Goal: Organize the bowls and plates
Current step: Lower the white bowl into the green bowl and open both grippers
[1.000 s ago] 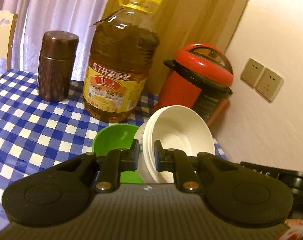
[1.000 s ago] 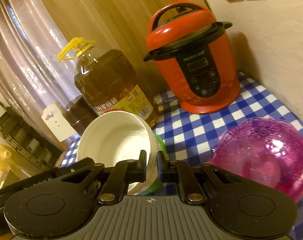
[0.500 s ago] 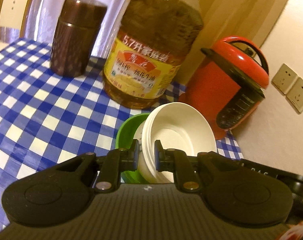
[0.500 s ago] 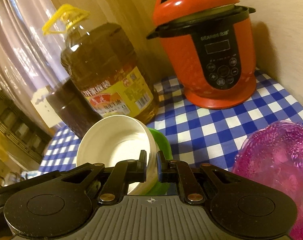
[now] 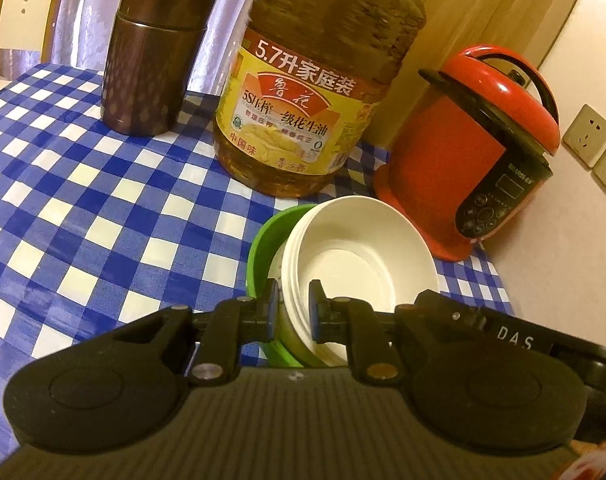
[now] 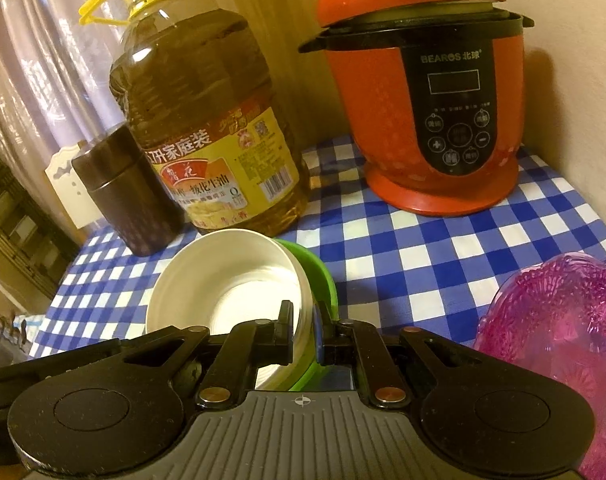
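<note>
Closer now: oil jug [image 5: 311, 92], checkered tablecloth [image 5: 83, 208].

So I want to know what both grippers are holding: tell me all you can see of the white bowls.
The white bowls are a nested stack, plain and matte like plastic or melamine, empty, with ridged rims showing at the side. The stack sits inside a green bowl and looks tilted. The left hand-held gripper pinches one rim, the right hand-held gripper the opposite one. It is above the checked cloth, in front of the oil bottle.
</note>
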The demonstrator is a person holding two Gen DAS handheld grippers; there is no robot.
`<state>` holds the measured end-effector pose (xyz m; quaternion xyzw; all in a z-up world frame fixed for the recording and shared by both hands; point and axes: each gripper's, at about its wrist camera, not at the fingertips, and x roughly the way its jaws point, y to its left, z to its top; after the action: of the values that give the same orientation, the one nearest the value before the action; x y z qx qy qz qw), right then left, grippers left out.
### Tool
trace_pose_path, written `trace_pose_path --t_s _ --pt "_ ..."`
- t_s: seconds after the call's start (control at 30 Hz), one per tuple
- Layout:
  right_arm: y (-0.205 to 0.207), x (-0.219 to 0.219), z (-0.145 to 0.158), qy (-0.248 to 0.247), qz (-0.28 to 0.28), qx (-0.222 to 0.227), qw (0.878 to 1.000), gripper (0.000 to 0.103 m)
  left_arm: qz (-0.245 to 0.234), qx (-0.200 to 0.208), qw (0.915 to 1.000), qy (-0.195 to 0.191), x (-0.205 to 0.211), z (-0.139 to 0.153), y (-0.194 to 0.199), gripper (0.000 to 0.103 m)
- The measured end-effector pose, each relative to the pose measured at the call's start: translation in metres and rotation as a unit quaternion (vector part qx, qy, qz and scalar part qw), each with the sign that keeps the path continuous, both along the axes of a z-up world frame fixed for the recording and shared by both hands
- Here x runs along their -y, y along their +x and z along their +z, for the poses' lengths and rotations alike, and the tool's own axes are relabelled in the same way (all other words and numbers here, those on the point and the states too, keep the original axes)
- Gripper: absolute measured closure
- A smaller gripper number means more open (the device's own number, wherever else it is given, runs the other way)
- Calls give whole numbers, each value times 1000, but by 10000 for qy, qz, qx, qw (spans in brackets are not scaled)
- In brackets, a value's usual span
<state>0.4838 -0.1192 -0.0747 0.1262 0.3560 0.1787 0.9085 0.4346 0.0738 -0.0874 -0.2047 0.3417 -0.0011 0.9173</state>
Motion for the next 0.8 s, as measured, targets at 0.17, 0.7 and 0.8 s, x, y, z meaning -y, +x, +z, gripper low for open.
trace_pose_path --t_s 0.17,0.7,0.8 --pt "0 1 -1 61 6 41 10000 93 -64 53 9996 261 5 2 0 89" --pt "-4 12 8 338 -52 331 9989 73 157 378 9979 498 -1 6 -5 80" --pt "-5 14 8 308 -113 366 9988 61 257 342 9988 253 -12 -1 -1 78"
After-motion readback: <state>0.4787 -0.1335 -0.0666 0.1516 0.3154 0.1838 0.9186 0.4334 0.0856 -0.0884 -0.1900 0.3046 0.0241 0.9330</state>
